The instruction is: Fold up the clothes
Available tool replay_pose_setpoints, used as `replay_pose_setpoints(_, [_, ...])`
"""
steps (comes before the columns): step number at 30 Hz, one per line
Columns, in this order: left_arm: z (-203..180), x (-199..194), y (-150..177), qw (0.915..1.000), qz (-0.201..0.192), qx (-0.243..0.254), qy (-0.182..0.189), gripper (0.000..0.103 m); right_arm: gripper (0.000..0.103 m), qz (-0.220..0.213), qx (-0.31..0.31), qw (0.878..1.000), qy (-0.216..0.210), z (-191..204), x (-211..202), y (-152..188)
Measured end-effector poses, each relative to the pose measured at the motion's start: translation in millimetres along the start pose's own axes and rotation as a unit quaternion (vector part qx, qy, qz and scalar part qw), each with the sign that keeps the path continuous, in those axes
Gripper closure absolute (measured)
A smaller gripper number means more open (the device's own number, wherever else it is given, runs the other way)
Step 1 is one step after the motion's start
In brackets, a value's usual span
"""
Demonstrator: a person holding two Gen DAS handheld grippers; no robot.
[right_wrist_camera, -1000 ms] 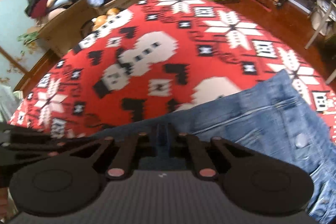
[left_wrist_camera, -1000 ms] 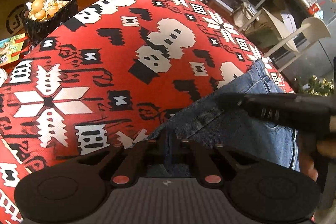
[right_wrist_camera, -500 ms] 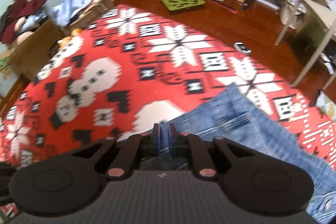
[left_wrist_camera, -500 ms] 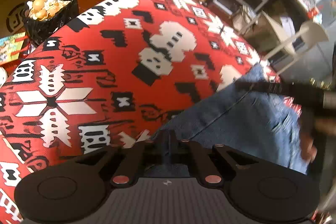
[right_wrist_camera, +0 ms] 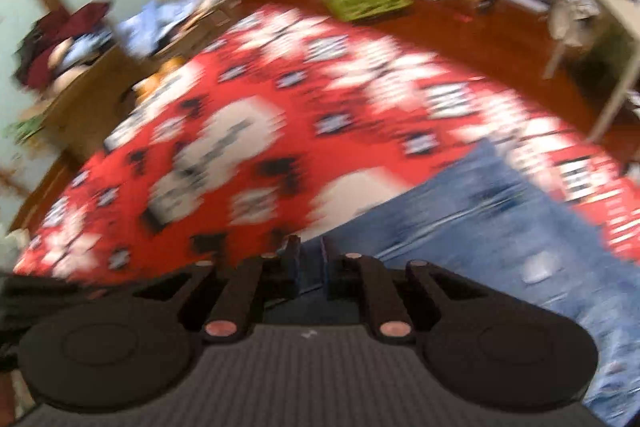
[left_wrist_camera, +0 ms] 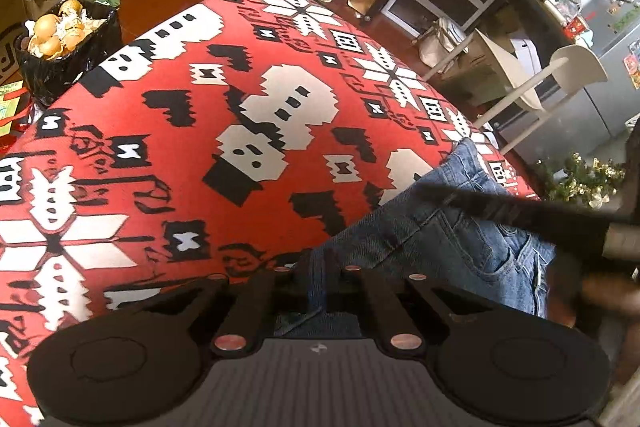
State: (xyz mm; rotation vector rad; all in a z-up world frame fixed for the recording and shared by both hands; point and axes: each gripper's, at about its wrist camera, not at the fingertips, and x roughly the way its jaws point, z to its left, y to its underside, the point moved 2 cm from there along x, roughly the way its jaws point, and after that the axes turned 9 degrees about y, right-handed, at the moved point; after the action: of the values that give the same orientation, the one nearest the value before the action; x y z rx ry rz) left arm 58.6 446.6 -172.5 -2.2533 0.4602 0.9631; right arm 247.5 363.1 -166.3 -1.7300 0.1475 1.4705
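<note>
A pair of blue jeans [left_wrist_camera: 460, 239] lay on the red patterned cloth [left_wrist_camera: 192, 131] that covered the bench, gathered toward its near right corner, with one end reaching out toward the right edge. The left claw [left_wrist_camera: 320, 279] was clamped on a fold of denim at the near edge of the garment, with fabric bunched between its closed jaws. The right claw [right_wrist_camera: 310, 267] sat at the same near hem a little further along; its jaws had just been opening, and in the blurred right wrist view a narrow gap showed between them with denim in it, though whether the pads were still pressing on the cloth could not be told.

The step in hand looked like the end of a fold: the jeans had been laid down, and the right side was letting go while the left still pinned its corner. Next, the left claw would likely need to release too, after which both claws would have to find fresh edges of the jeans to take hold of, well apart, so that the next fold would come over square rather than twisted.
</note>
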Motion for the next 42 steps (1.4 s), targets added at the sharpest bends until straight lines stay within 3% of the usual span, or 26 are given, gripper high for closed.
replay_pose_setpoints(5, [-19.0,18.6,3.1,0.9996,-0.017,-0.011,0.017,0.1,0.091,-0.02,0.026,0.999,0.03,-43.5,-0.6,-18.5])
replay_pose_setpoints(12, [-50.2,46.8,4.3,0.999,-0.031,0.014,0.028,0.1,0.101,-0.009,0.0,0.999,0.036,-41.2,22.7,-15.4])
replay_pose_setpoints(22, [-49.1,52.2,-20.5,0.9978,0.005,0.064,0.015,0.1,0.102,-0.052,0.062,0.996,0.025,-46.1,27.5,-20.3])
replay_pose_setpoints(27, [-54.2,56.6,-34.5,0.9956,0.015,0.087,0.031,0.1,0.102,-0.086,0.1,0.991,0.03,-57.4,5.0,-15.8])
replay_pose_setpoints(30, [-67.5,65.2,-40.8,0.994,0.015,0.1,0.043,0.1,0.102,-0.079,0.109,0.99,0.036,-66.2,-4.2,-9.3])
replay_pose_setpoints(37, [-96.2,98.2,-45.7,0.9939,0.018,0.078,0.076,0.098,0.101,-0.052,0.09,0.994,0.039,-83.1,-9.8,1.6])
replay_pose_setpoints(42, [-100.7,115.7,-40.8,0.9942,0.012,0.077,0.074,0.099,0.101,-0.047,0.079,0.996,0.022,-93.6,-8.4,4.4])
